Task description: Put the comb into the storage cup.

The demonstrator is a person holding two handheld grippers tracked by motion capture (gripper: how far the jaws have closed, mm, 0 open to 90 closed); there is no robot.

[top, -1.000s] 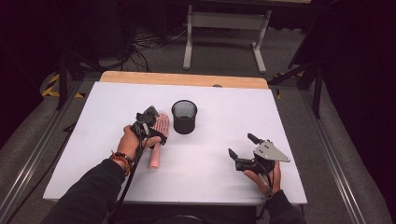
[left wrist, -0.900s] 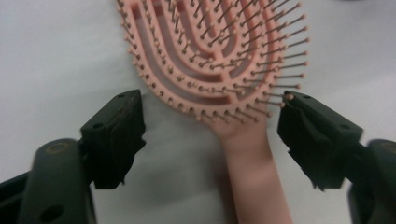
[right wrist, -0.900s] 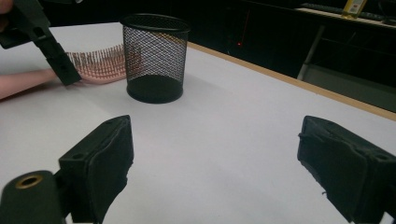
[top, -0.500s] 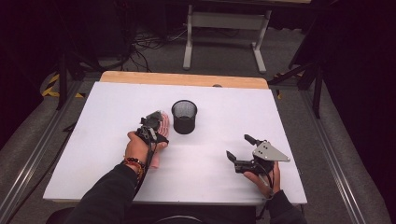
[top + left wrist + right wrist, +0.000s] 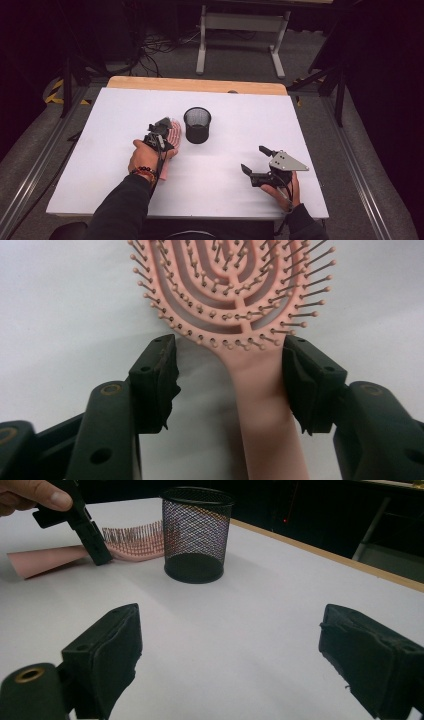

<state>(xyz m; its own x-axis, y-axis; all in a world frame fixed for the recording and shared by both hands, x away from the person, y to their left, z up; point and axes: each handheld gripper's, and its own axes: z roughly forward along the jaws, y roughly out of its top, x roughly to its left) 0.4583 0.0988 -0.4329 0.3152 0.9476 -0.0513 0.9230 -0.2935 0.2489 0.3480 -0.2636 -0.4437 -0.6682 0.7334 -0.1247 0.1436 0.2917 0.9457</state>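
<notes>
Pink plastic marks the hairbrush (image 5: 169,142), which in the high view lies flat on the white table (image 5: 100,175), its head just past the left gripper (image 5: 161,131) and its handle running back under the left hand (image 5: 145,156). Just to the right of that gripper stands a black mesh cup (image 5: 197,125), upright; nothing can be made out inside it. The right gripper (image 5: 256,161) rests well apart, near the table's front edge, jaws spread wide around nothing.

Seen from the left gripper view, the brush (image 5: 235,300) lies bristles up, its neck between the jaws. These have just been closing: one pad sits against the neck, the other stands clear with bare table in the gap, so no grip yet.

From the right gripper view, the cup (image 5: 196,532) stands ahead of the wide jaws, its base bare and empty through the mesh. No writing or label is readable anywhere.
</notes>
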